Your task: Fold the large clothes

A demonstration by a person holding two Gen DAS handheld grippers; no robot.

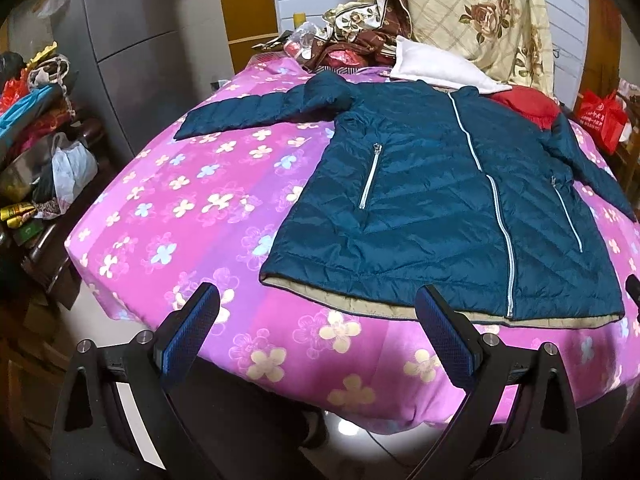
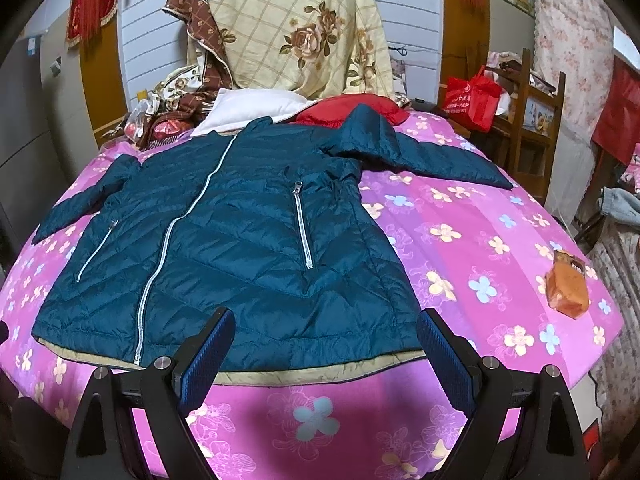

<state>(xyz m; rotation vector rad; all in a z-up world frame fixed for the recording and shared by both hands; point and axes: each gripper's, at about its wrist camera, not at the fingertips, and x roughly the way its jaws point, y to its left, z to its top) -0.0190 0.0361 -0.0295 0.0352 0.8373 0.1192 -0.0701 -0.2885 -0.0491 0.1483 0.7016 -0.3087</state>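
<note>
A teal quilted jacket [image 1: 432, 200] [image 2: 224, 248] lies flat, front up and zipped, on the pink flowered bed cover [image 1: 180, 208] [image 2: 460, 240]. Its sleeves are spread out to both sides, and its beige-lined hem faces me near the front edge. My left gripper [image 1: 318, 308] hovers open above the hem's left corner, with nothing between its blue pads. My right gripper [image 2: 326, 332] is open too, just over the hem's right part, holding nothing.
A white pillow [image 1: 436, 66], a red garment [image 2: 352, 112] and floral bedding [image 2: 296, 28] are piled at the bed's head. An orange packet [image 2: 568, 284] lies on the bed's right side. Bags and clutter [image 1: 36, 140] crowd the left floor; a wooden shelf [image 2: 532, 120] stands right.
</note>
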